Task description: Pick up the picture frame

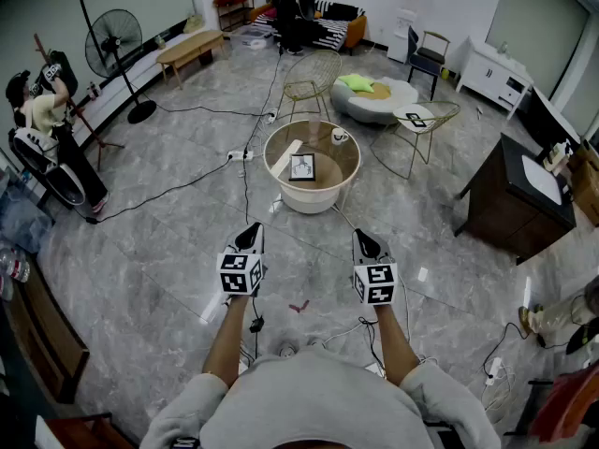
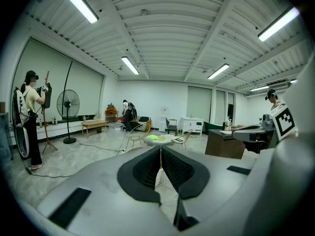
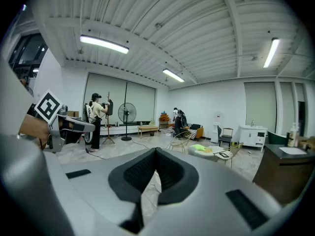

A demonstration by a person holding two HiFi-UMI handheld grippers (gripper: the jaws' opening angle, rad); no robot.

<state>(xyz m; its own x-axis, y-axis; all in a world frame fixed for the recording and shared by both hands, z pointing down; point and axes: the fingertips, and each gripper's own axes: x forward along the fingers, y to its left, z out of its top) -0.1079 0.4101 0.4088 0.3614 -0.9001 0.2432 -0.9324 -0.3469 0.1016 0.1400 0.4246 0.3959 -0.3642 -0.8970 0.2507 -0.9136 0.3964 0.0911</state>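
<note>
A small picture frame (image 1: 302,167) with a dark border lies flat on a round glass-topped table (image 1: 348,168) ahead of me in the head view. A white mug (image 1: 340,136) and a pale flat strip (image 1: 285,158) rest on the same top. My left gripper (image 1: 251,237) and right gripper (image 1: 366,243) hover side by side over the floor, well short of the table, both pointing toward it. Both are shut with nothing between the jaws. In the left gripper view (image 2: 160,149) and the right gripper view (image 3: 155,151) the black pads meet at the tips.
Cables (image 1: 178,188) and a power strip (image 1: 240,155) cross the marble floor. Wire chairs (image 1: 312,76) and a low white table (image 1: 376,97) stand behind the round table. A dark cabinet (image 1: 513,195) is at the right. A person (image 1: 51,129) stands far left beside a fan (image 1: 115,43).
</note>
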